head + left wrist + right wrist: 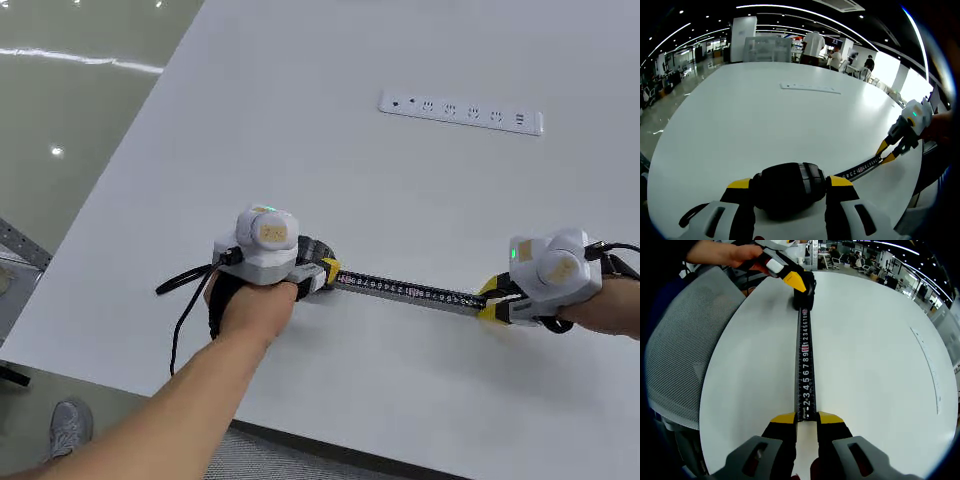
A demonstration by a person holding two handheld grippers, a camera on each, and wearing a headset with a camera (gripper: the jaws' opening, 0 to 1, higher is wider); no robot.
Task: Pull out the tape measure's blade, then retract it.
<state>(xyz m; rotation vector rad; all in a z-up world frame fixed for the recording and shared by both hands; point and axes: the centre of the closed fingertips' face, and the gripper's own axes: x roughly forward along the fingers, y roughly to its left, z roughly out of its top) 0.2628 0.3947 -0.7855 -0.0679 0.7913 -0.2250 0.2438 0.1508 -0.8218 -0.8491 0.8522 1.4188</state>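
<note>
The left gripper [325, 272] is white on top and black below, with yellow tips on its jaws. A thin black cable [185, 279] comes out of its back. The right gripper [492, 298] looks the same (it has a small green light [514, 252] too). A black strap [216, 305] goes round the left hand [255, 310]. One shoe [68, 425] is grey.

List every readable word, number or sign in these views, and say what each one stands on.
"2 3 4 5 6 7 8 9": printed along the blade, running away from the right hand-held gripper. A red-marked figure follows, and the digits beyond it blur.
Power strip: small symbols beside its sockets, too small to read.
Tape measure case: no legible label.
</note>
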